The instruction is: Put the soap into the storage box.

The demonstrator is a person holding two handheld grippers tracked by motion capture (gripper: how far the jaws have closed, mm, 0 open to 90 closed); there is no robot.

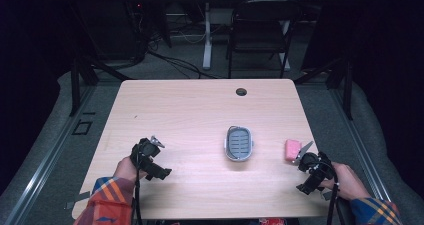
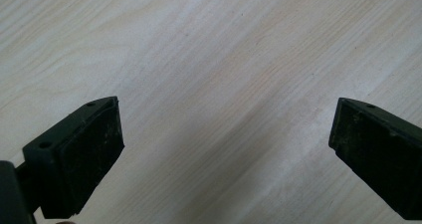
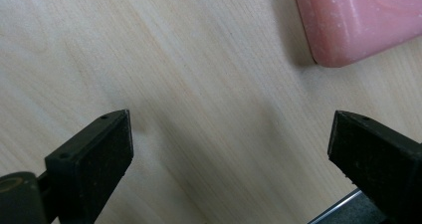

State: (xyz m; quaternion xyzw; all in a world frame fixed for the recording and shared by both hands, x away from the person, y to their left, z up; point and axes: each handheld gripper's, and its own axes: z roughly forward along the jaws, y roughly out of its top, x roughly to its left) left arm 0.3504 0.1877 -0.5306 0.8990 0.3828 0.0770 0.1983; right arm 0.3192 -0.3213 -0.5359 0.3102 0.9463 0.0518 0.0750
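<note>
Status of work: not begun, by the look of things. The pink soap bar (image 1: 292, 149) lay flat on the bench (image 1: 190, 110) at the near right, untouched. The grey soap dish (image 1: 238, 143) sat empty near the middle of the bench, to the left of the bar and apart from it. Likely the bar was meant for the dish; gripping, carrying and setting down all remained.

Right claw (image 1: 303, 152): jaws spread wide, nothing between them, held just near of the bar. In the right gripper view the bar (image 3: 358, 20) sat beyond and to one side of the jaws, not yet between them.

Left claw (image 1: 154, 144): jaws spread wide and empty, over bare wood at the near left, well apart from both dish and bar. The left gripper view showed bench grain (image 2: 214, 84) between the jaws.

Count:
- soap bar, pink: one
- soap dish, grey, slotted floor: one
- claws: two, one per hand
- bench, pale wood, cable hole at far edge: one
- chair (image 1: 260, 30), dark, beyond the bench: one
</note>
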